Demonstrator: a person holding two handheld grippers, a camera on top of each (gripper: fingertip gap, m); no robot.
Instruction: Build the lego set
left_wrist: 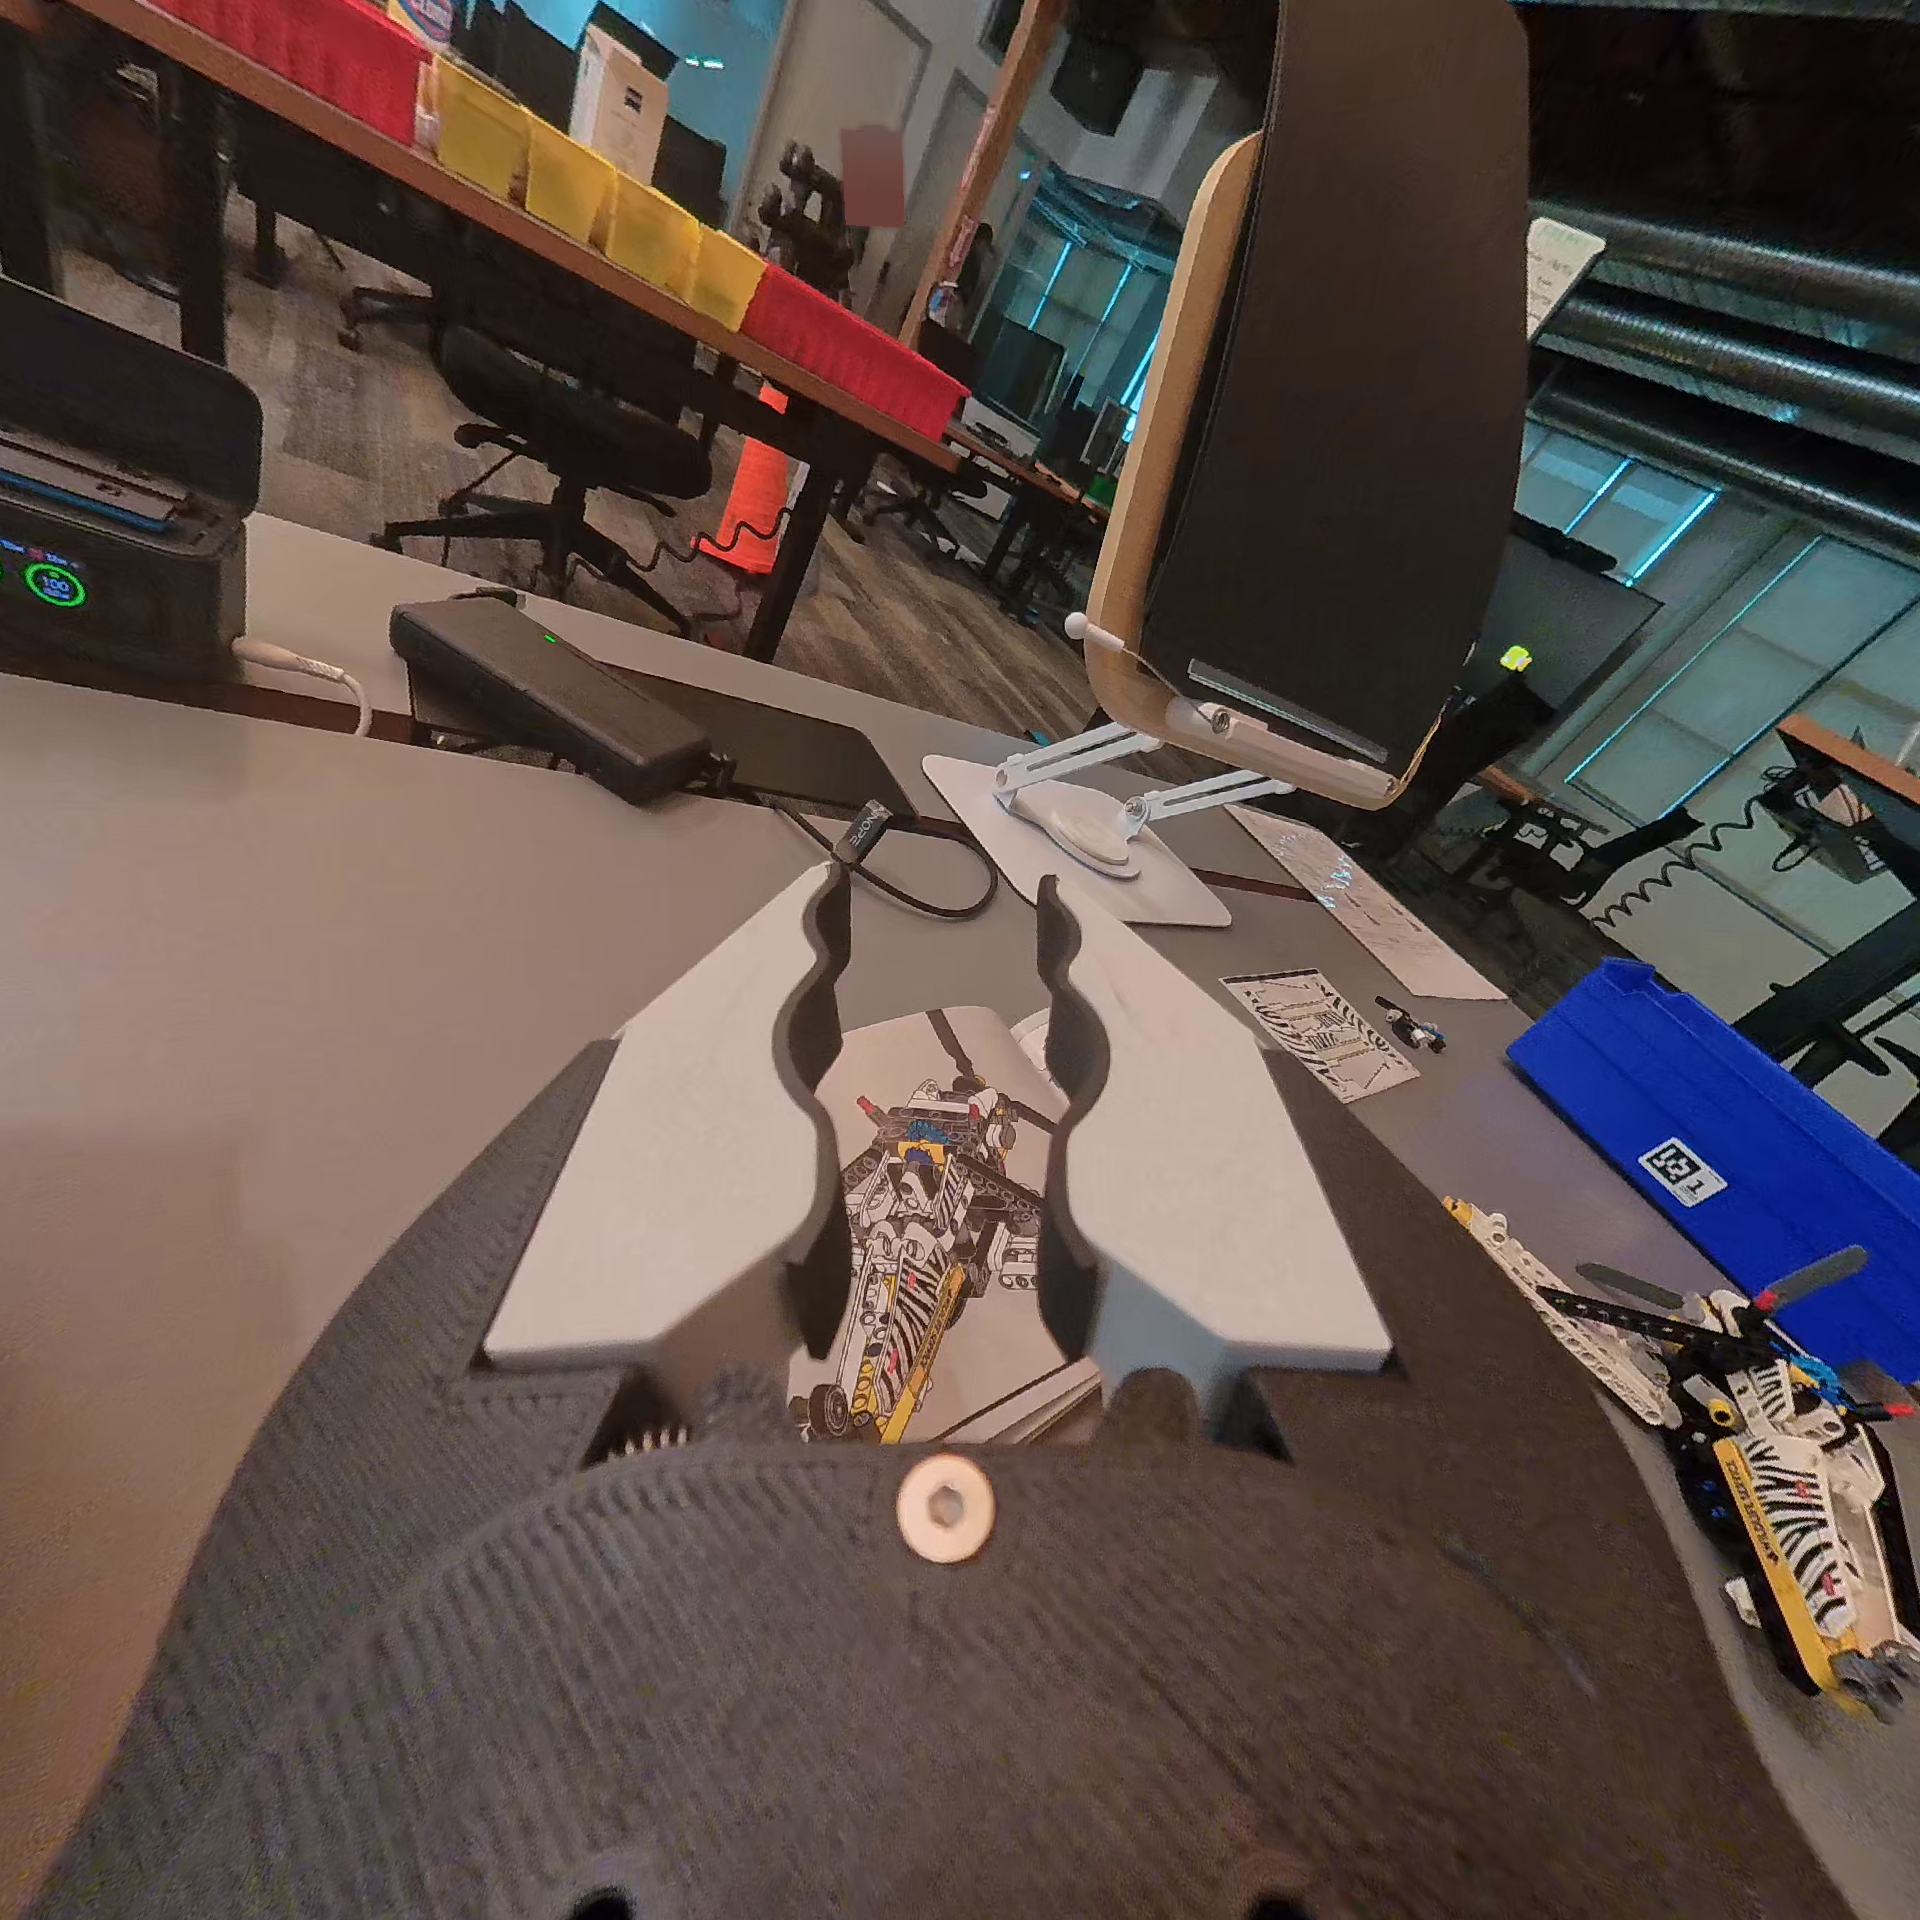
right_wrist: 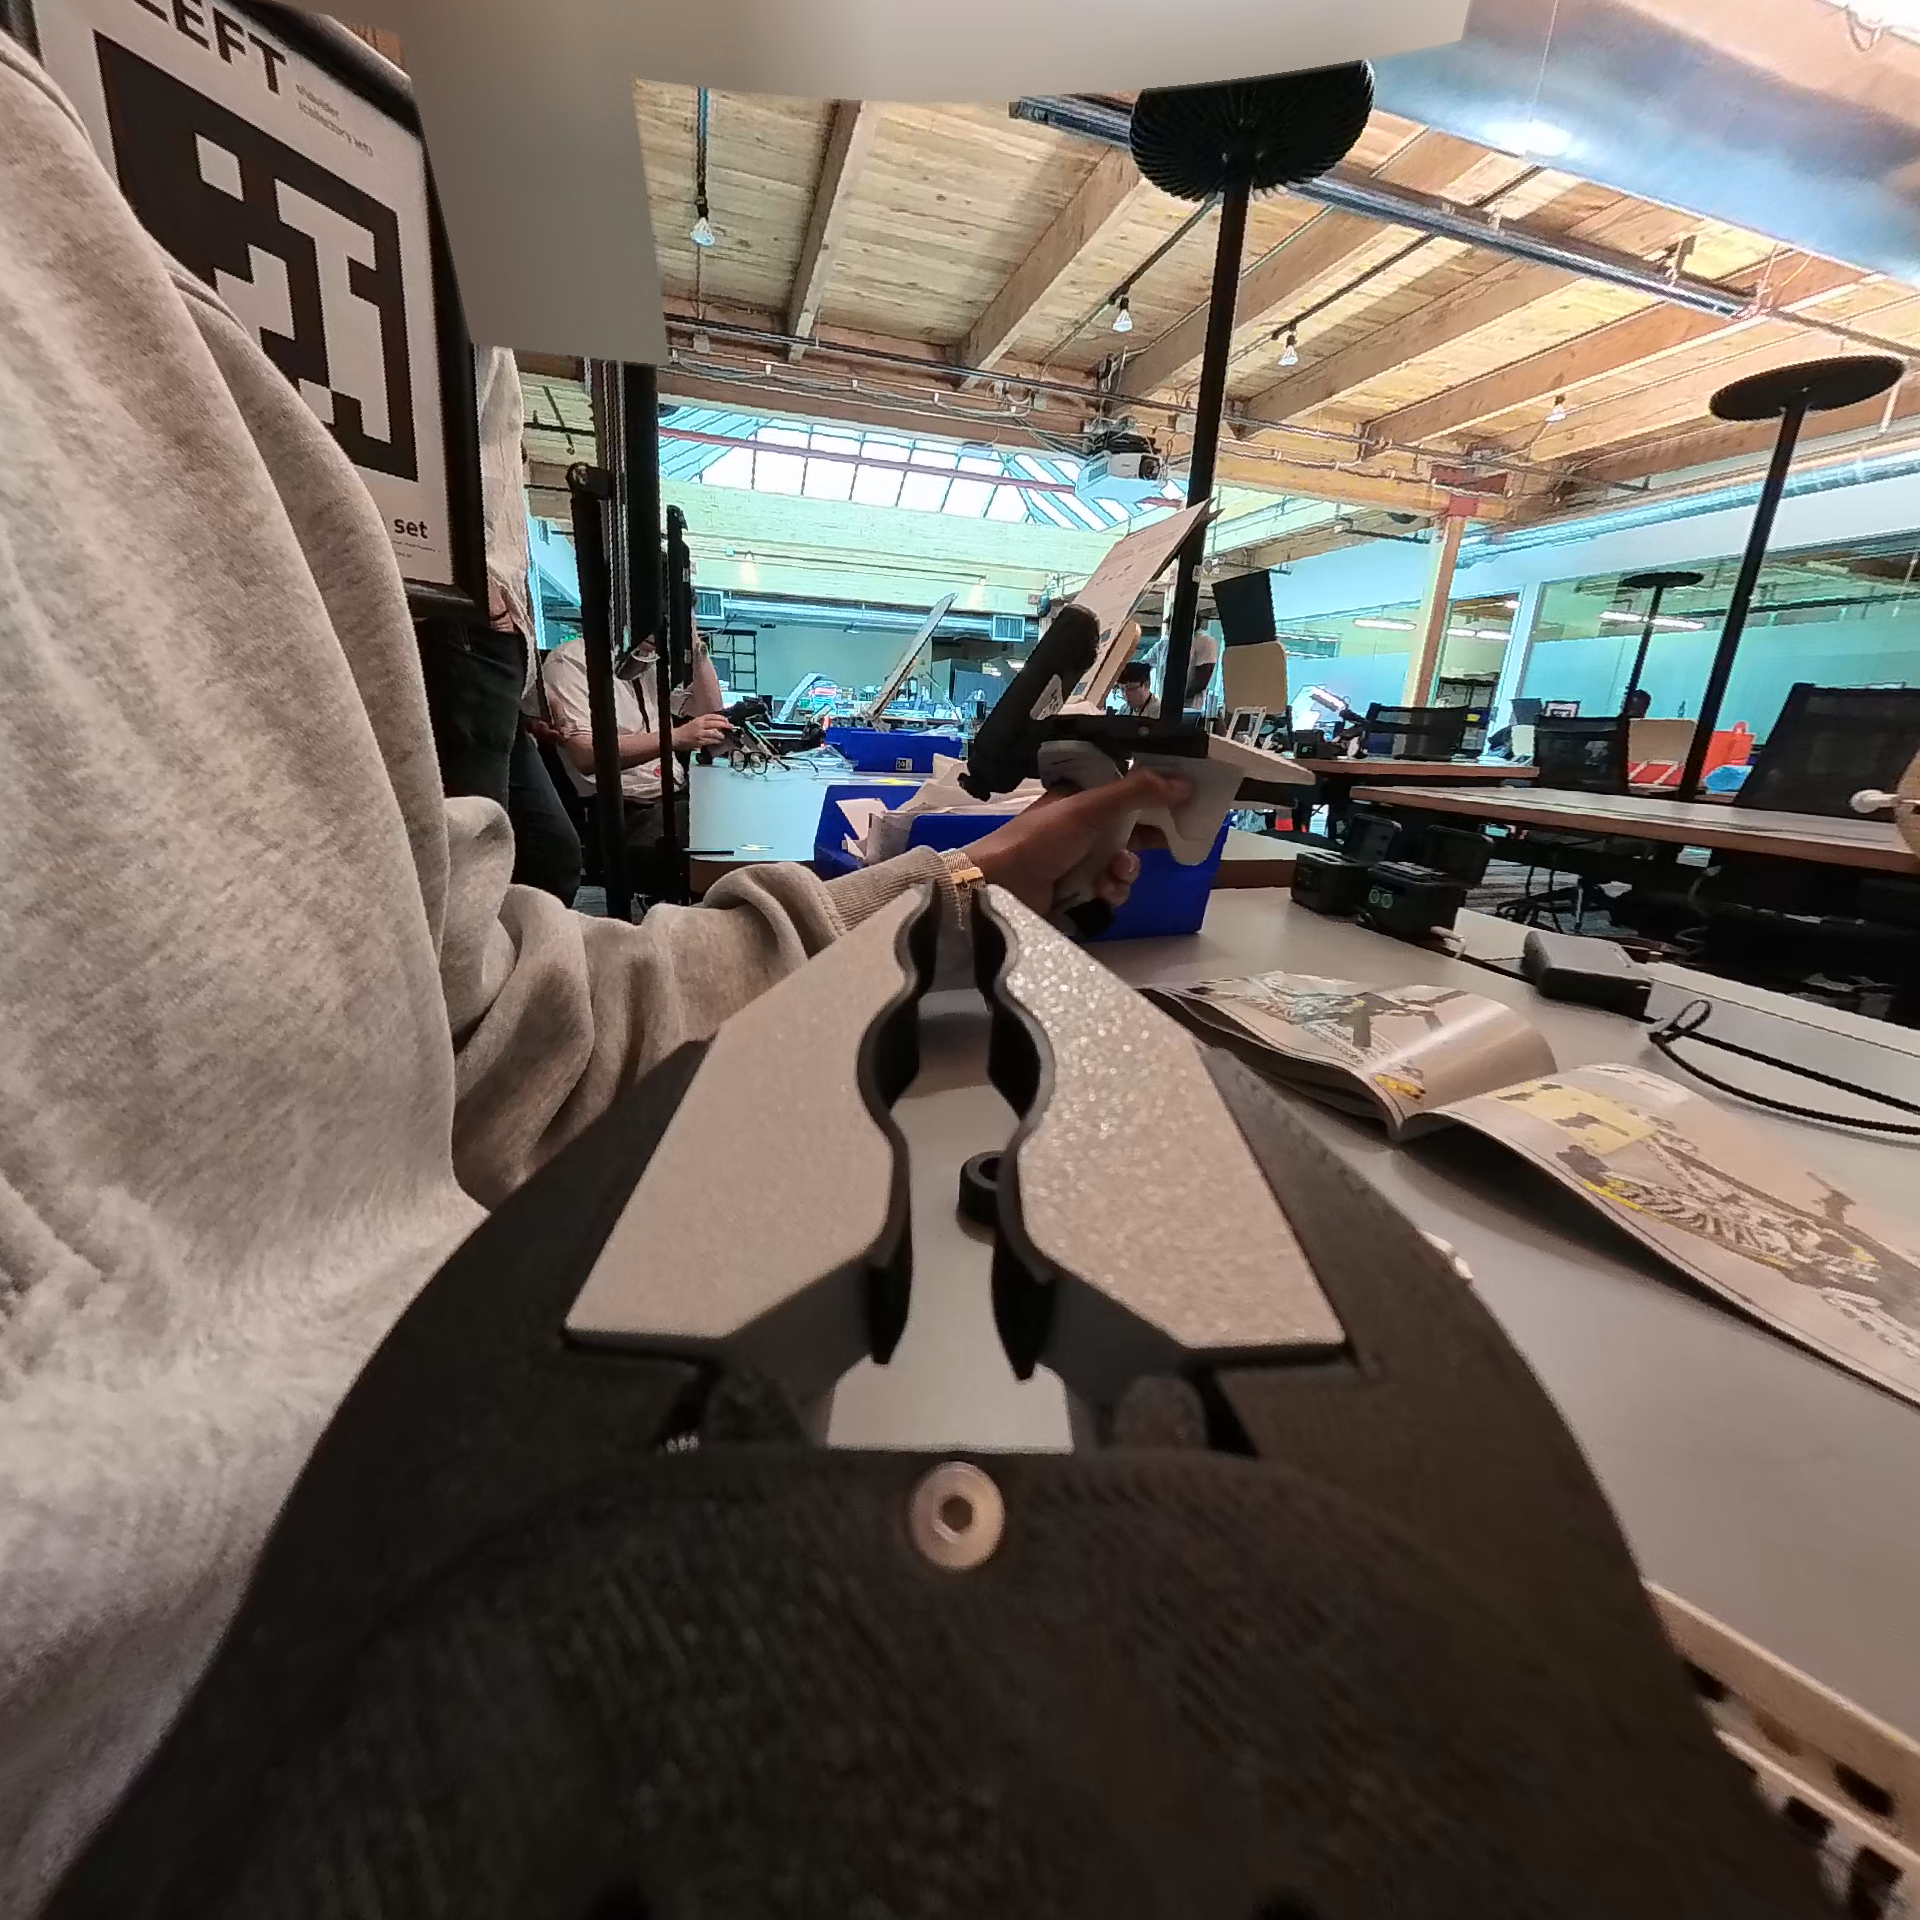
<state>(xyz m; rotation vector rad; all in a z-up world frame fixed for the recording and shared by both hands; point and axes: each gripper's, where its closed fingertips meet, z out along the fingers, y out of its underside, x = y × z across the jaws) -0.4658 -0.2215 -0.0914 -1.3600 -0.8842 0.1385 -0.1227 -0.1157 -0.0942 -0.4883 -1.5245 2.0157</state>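
Observation:
My left gripper (left_wrist: 940, 894) is open and empty, hovering over the open instruction booklet (left_wrist: 935, 1226), whose page shows a zebra-striped helicopter. The partly built Lego helicopter (left_wrist: 1766, 1455), white, yellow and black, lies on the grey table to its right. My right gripper (right_wrist: 956, 909) is open by a narrow gap and holds nothing. A small black ring piece (right_wrist: 982, 1184) lies on the table below, beside its right finger. The booklet (right_wrist: 1455, 1091) lies to its right. The left gripper (right_wrist: 1268, 764) shows farther off, held by a hand.
A blue bin (left_wrist: 1714, 1122), a sticker sheet (left_wrist: 1320, 1029) and a small loose piece (left_wrist: 1413, 1023) lie at right. A tablet on a stand (left_wrist: 1330, 416), a black power brick (left_wrist: 551, 696) and cable stand behind. A grey sleeve (right_wrist: 208, 935) fills the left. The left gripper's tips are roughly 35 centimeters from the right gripper's. To the partly built Lego helicopter (left_wrist: 1766, 1455): right tips about 20 centimeters, left tips about 40 centimeters.

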